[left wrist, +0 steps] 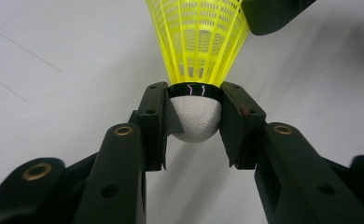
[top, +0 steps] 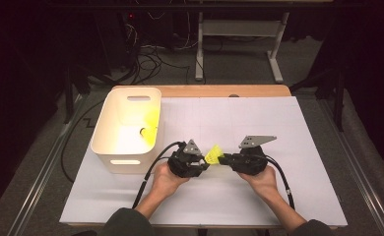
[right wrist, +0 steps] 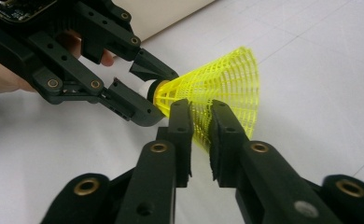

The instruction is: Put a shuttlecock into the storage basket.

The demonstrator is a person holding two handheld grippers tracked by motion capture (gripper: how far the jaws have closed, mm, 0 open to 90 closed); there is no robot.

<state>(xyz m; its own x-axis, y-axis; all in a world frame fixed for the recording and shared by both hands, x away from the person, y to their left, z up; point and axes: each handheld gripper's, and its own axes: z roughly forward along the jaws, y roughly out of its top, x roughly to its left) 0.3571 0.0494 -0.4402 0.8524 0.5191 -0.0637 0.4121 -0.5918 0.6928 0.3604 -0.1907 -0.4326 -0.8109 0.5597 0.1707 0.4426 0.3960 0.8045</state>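
Dark all around, with cables on the grey floor and the legs of another desk beyond — the light falls on a white sheet covering the wooden table (top: 288,147). At its left rear stands a white plastic bin with handle slots (top: 106,132), and a second yellow thing lies on its floor, too small to make out clearly.

Near the front middle of the table the person's two hands meet. The left gripper (top: 200,163), black with a grey three-cornered plate on top, pinches the white rounded cork of a yellow plastic mesh shuttlecock (left wrist: 199,51); in the left gripper view the two black pads sit tight against either side of the cork, right under its black band, and the yellow skirt fans away from the jaws above the white surface.

The right gripper (right wrist: 199,135) comes at it from the opposite side. Its jaws straddle the edge of the yellow skirt — in the right gripper view a narrow gap shows between the pads with the mesh running through it, so they stand slightly apart and do not seem to press on it.

From the high view the shuttlecock hangs between the two grippers, just above the sheet, well apart from the bin. Black cables trail back from both grippers toward the person's dark sleeves (top: 126,221).
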